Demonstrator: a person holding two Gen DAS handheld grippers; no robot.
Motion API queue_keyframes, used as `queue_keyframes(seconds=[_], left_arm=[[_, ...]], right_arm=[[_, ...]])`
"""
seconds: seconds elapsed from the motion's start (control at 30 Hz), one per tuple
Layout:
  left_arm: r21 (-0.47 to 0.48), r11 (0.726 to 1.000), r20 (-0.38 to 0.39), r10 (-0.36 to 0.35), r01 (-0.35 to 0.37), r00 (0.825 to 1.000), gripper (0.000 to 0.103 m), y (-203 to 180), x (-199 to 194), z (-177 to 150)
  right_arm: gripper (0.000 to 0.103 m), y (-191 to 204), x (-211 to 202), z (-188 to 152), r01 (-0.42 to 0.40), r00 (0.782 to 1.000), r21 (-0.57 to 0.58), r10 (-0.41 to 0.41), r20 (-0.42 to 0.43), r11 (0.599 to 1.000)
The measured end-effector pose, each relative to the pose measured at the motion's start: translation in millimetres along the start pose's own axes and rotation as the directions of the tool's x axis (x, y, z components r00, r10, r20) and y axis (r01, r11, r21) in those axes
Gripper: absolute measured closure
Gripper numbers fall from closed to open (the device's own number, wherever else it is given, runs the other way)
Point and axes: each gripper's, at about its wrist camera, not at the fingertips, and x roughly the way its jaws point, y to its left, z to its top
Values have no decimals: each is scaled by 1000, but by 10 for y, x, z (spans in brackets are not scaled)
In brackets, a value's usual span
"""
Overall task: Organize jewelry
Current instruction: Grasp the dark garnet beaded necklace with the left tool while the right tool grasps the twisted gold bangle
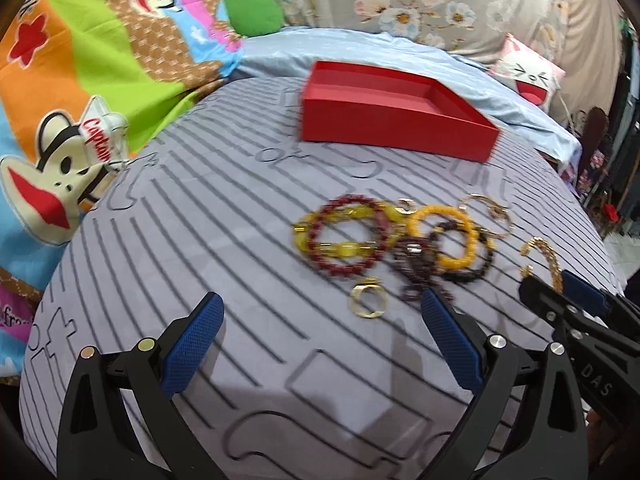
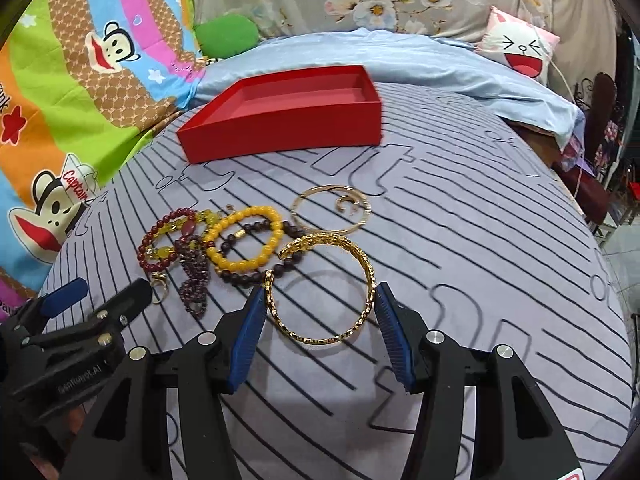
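A pile of jewelry lies on the grey striped cloth: a dark red bead bracelet (image 1: 348,236) (image 2: 160,240), a yellow bead bracelet (image 1: 444,236) (image 2: 244,240), dark purple beads (image 2: 196,280), a thin gold bangle (image 2: 332,212) and a small gold ring (image 1: 368,300). An empty red box (image 1: 392,116) (image 2: 288,112) stands behind them. My right gripper (image 2: 320,300) straddles a textured gold bangle (image 2: 324,288), pads touching its two sides on the cloth. My left gripper (image 1: 320,316) is open and empty just before the gold ring.
A cartoon monkey blanket (image 1: 80,100) lies on the left. A light blue sheet (image 2: 440,64) and a cat-face pillow (image 2: 520,48) lie behind the box. The cloth's right edge drops off toward dark furniture (image 2: 600,120).
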Motion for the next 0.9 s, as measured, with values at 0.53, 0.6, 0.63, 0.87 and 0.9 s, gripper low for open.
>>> queue_keyframes(seconds=[0.53,0.6,0.63,0.87,0.9], left_arm=[[101,990,-24,-96,98,995,53,-486,94,59],[109,988,-36,-111,114,993,64,-516,120,63],[109,987,-42,-116,120,992,68,-525,133,61],[85,985,-57,-146,151,988,93,-494,164,65],[84,986,-51,-143,147,988,93,-486,148,68]], right_arm=[[49,-295,-20,24,14,1000,70,-14,4,997],[49,-313,-19,29,13,1000,74,-13,4,997],[49,-321,-17,32,12,1000,76,-12,4,997],[49,-314,-14,33,1,1000,75,-1,-1,997],[49,-307,-18,30,-1,1000,74,1,-1,997]])
